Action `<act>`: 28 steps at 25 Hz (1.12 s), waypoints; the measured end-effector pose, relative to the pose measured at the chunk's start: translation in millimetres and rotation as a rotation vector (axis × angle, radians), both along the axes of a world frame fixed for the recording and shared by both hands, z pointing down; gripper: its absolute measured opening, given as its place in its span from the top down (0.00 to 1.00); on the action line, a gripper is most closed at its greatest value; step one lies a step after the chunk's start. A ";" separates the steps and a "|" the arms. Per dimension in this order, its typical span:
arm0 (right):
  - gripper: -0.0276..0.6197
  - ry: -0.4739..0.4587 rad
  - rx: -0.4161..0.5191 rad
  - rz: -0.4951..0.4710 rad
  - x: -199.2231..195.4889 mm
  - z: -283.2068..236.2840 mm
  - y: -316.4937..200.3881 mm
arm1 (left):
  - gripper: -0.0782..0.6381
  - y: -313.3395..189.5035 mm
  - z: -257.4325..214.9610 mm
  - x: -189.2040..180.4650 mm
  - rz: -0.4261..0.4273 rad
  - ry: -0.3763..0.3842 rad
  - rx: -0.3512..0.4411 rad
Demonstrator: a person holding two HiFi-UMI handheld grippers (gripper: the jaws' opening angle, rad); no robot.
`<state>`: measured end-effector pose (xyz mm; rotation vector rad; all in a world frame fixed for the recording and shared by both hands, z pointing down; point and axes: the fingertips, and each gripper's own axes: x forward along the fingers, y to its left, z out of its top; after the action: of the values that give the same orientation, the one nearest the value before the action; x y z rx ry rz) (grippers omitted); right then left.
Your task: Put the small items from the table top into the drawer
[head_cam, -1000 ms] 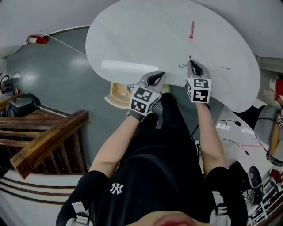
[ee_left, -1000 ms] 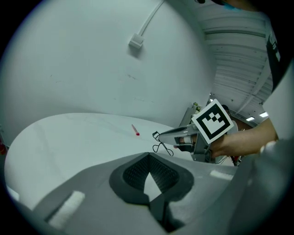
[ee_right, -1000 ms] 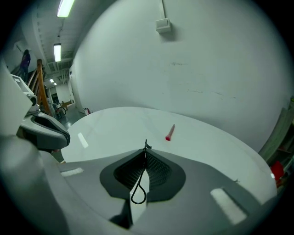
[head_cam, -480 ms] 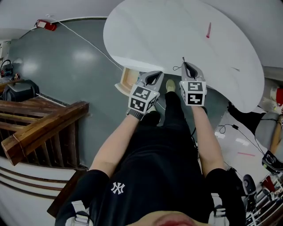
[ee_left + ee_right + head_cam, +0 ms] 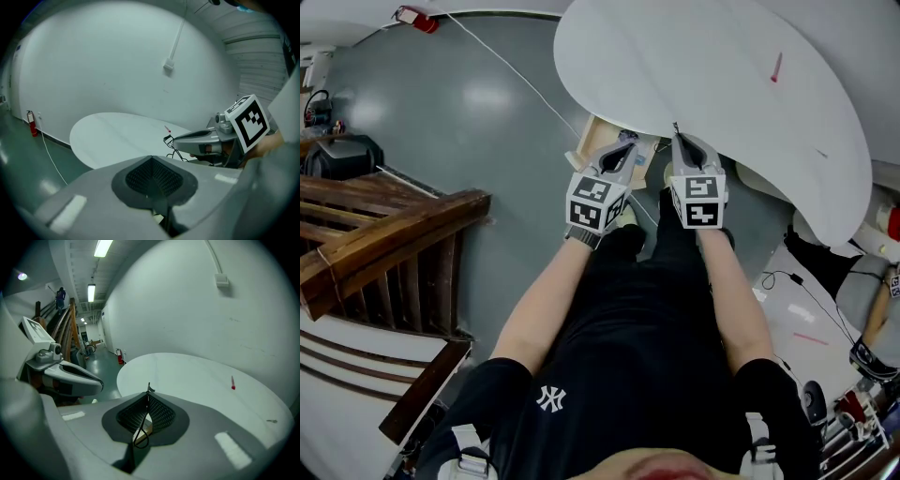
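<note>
A white oval table [image 5: 703, 66] fills the top of the head view. Under its near edge a pale wooden drawer [image 5: 596, 142] stands open. My right gripper [image 5: 679, 141] is shut on a thin black cord loop [image 5: 142, 430], whose end sticks up past the pads [image 5: 161, 416]. It hovers at the table's edge beside the drawer. My left gripper [image 5: 626, 152] is shut with nothing in it, over the drawer's opening. A small red item [image 5: 777, 67] and a small dark item [image 5: 821, 155] lie on the table top.
A wooden stair railing [image 5: 384, 234] runs along the left. A black bag [image 5: 342, 155] and a red fire extinguisher [image 5: 411, 16] sit on the grey floor, crossed by a white cable [image 5: 506, 66]. Cables and gear [image 5: 811, 309] lie at the right.
Both grippers have drawn back off the table top and to the left, and now hang by the open drawer. The right one still carries the black cord.
</note>
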<state>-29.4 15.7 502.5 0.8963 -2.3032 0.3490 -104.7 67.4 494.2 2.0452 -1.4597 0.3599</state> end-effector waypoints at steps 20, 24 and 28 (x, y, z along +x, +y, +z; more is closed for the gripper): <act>0.91 0.021 -0.100 -0.183 -74.8 86.3 72.7 | 0.89 37.9 55.3 -47.1 -0.126 0.028 -0.047; 0.91 0.035 -0.118 -0.186 -81.3 111.1 66.8 | 0.89 34.0 67.0 -50.2 -0.127 0.032 -0.055; 0.91 0.045 -0.131 -0.185 -87.5 131.7 57.1 | 0.89 27.9 76.5 -53.4 -0.127 0.034 -0.060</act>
<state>-116.9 72.8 634.2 0.6159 -2.2716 0.3899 -158.1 95.2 570.8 1.8924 -1.5310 0.3120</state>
